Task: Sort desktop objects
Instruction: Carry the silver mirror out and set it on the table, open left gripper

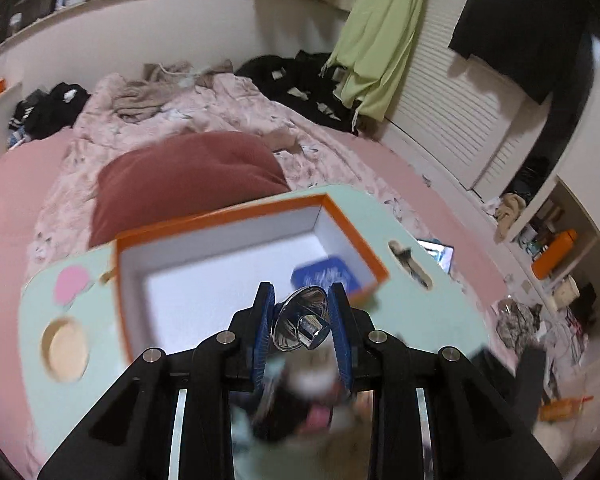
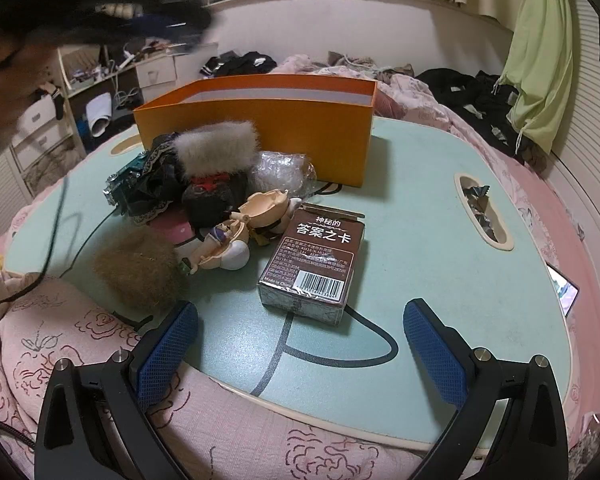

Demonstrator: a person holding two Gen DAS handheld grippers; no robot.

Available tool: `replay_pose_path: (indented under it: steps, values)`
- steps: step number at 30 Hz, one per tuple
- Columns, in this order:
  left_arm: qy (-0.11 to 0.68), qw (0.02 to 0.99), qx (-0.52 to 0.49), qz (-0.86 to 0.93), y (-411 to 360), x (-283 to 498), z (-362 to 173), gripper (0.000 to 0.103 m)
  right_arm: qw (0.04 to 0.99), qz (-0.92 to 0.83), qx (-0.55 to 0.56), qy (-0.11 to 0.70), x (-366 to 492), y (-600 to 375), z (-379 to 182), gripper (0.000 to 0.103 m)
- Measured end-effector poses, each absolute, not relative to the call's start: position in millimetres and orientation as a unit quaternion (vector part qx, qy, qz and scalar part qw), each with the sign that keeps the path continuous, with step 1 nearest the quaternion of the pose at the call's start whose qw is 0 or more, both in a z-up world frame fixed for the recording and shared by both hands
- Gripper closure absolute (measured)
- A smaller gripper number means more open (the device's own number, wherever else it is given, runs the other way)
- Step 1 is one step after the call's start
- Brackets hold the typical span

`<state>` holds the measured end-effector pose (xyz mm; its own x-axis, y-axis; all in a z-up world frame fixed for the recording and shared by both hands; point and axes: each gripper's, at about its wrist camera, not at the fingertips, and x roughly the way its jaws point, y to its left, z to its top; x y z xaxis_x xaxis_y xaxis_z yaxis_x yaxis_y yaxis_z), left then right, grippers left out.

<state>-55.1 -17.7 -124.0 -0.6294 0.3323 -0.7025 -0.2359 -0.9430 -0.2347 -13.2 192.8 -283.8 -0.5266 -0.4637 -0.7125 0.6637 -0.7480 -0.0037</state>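
My left gripper (image 1: 302, 310) is shut on a shiny chrome knob (image 1: 300, 322) and holds it above the near rim of the orange box (image 1: 220, 220). A blue packet (image 1: 326, 278) lies inside the box at its right corner. In the right wrist view the orange box (image 2: 260, 136) stands at the back of the mint lap table (image 2: 420, 240). In front of it lies a pile: a grey fur piece (image 2: 216, 150), a brown fur ball (image 2: 140, 270), a doll figure (image 2: 240, 232), a brown card box (image 2: 316, 264). My right gripper (image 2: 300, 344) is open and empty near the table's front edge.
The table sits on a bed with pink bedding (image 2: 80, 360) and a red pillow (image 1: 188, 176). A slot (image 2: 482, 210) in the table's right side holds foil wrappers. A phone (image 2: 564, 286) lies at the right edge. A black cable (image 2: 52, 240) runs at left.
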Motion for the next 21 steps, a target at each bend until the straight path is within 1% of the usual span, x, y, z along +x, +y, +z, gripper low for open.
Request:
replay_pose_path:
  steps: [4,7,12,17,18,21]
  values:
    - [-0.079,0.15,-0.4,0.901,-34.2,-11.3,-136.9,0.074,0.327,-0.863,0.36,0.138,-12.9,193.8,-283.8,0.0]
    - [-0.067,0.126,-0.412,0.9,-36.1,7.7,-163.9,0.074,0.327,-0.863,0.36,0.138,-12.9,192.3,-283.7,0.0]
    - [-0.066,0.128,-0.441,0.886,-27.6,12.7,-205.4,0.074,0.327,-0.863,0.36,0.138,-12.7,189.9,-283.4,0.0]
    - [-0.027,0.103,-0.431,0.896,-9.2,13.3,-224.5,0.074,0.327,-0.863,0.36,0.138,-12.5,190.1,-283.4,0.0]
    - [-0.025,0.099,-0.43,0.897,-8.7,12.7,-225.2,0.071,0.327,-0.863,0.36,0.138,-12.4,189.9,-283.4,0.0]
    - [-0.036,0.09,-0.425,0.9,-11.9,16.3,-224.5,0.059,0.327,-0.863,0.36,0.138,-12.4,190.1,-283.5,0.0]
